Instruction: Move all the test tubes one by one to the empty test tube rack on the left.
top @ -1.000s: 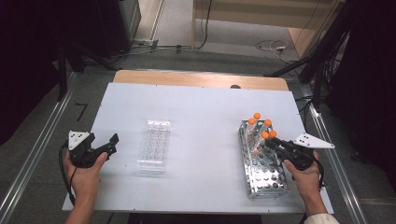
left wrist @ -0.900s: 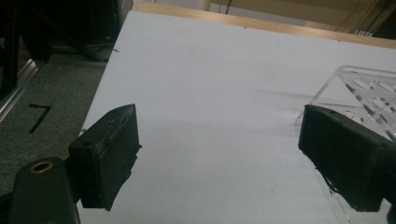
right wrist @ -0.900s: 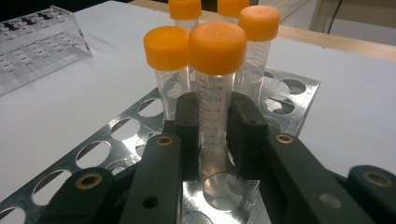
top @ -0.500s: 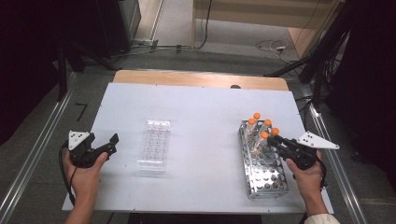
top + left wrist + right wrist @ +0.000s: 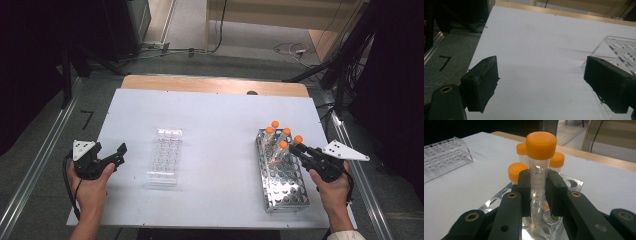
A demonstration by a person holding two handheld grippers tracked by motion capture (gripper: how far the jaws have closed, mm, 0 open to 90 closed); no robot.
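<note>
A metal tube rack [image 5: 286, 186] stands at the table's right side with several orange-capped tubes [image 5: 274, 124] in its far end. My right gripper [image 5: 296, 149] is shut on one of these tubes [image 5: 298, 139] just below its cap. In the right gripper view the jaws clamp the clear graduated tube [image 5: 537, 187], whose lower end sits at the rack's holes [image 5: 541, 230]. Three other capped tubes [image 5: 517, 171] stand behind it. My left gripper [image 5: 120, 154] rests open at the table's left, with nothing between its jaws [image 5: 546, 82]. A clear plastic rack [image 5: 165, 156] lies just right of it.
The clear rack's corner [image 5: 621, 50] shows beside my left gripper's right jaw. The white tabletop [image 5: 215, 125] has a wooden strip [image 5: 215, 85] along its far edge. Metal rails [image 5: 35, 170] run along both sides of the table.
My right gripper has shifted slightly up and to the right with the tube in it. The left gripper has not moved.
</note>
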